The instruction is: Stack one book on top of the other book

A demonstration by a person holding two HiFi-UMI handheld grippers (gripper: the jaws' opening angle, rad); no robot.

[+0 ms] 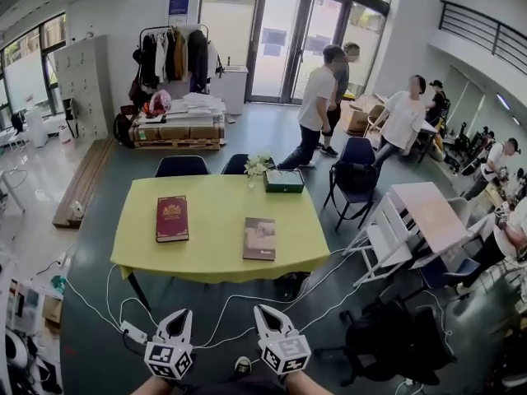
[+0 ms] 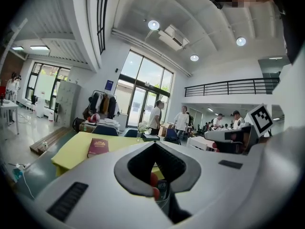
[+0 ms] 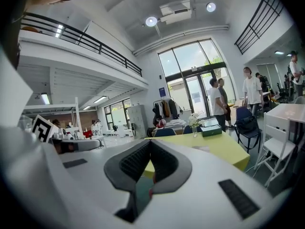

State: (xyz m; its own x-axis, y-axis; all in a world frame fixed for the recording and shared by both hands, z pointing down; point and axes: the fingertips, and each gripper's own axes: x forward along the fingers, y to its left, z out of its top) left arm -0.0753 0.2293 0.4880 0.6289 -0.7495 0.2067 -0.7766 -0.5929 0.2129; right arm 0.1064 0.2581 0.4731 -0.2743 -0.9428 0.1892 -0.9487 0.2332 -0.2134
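The red book (image 1: 172,219) lies flat on the left half of the yellow table (image 1: 218,194), its cover up. The brown book (image 1: 259,238) lies flat on the table's right half, nearer the table's front edge. The two are well apart, neither resting on the other. At the table's far edge stand a small vase of white flowers (image 1: 257,167) and, just beside it, a dark green box (image 1: 284,180).

The left gripper (image 1: 176,313) and the right gripper (image 1: 268,309) hang side by side short of the table's near edge, over the dark floor, both pointing toward the table. Each has its jaws together with nothing between them (each gripper view shows the pads meeting at the tips). The left gripper view looks across to the red book (image 2: 98,147) on the table; the right gripper view takes in the table's right side and the green box (image 3: 211,130).

White cables (image 1: 222,307) trail over the floor below the table's front edge, with a power strip (image 1: 133,332) off its front left corner. Two dark chairs (image 1: 182,165) are pushed in behind the table, and a white folding table (image 1: 428,216) stands to its right. Several people stand beyond the table near the glass doors (image 1: 284,39).
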